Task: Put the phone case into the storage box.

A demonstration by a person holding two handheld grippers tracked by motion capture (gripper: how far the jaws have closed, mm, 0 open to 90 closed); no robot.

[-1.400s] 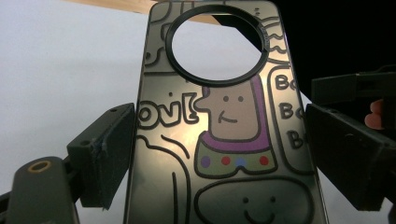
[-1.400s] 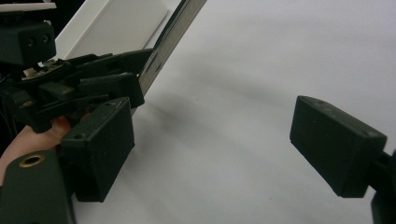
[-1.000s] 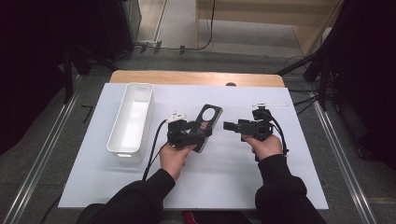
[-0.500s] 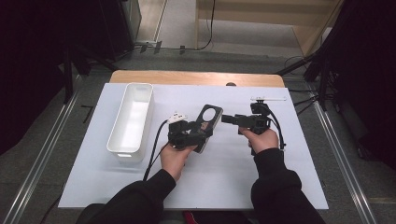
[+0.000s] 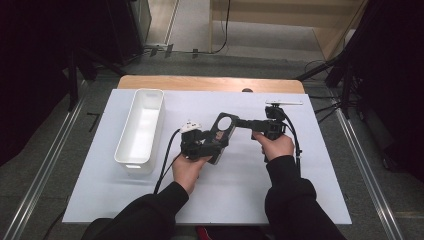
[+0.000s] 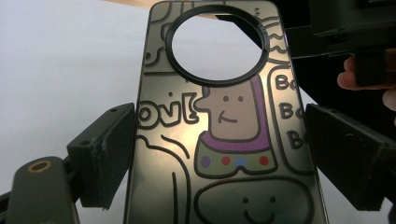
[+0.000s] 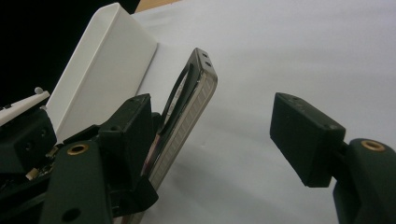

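Phone case [image 5: 222,131] sits clamped by its edges in your left gripper [image 5: 207,145], above the worktop [image 5: 240,200]; right gripper [image 5: 250,123] gapes empty beside it; misaligned closing could twist it loose.

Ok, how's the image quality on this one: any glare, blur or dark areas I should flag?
High view: white table cover evenly lit, surroundings nearly black. Left gripper view: sharp, soft sheen low on the glossy phone case; the right edge falls into shadow. Right gripper view: the case edge is crisp, the near black jaws slightly soft, the white bin well lit against black.
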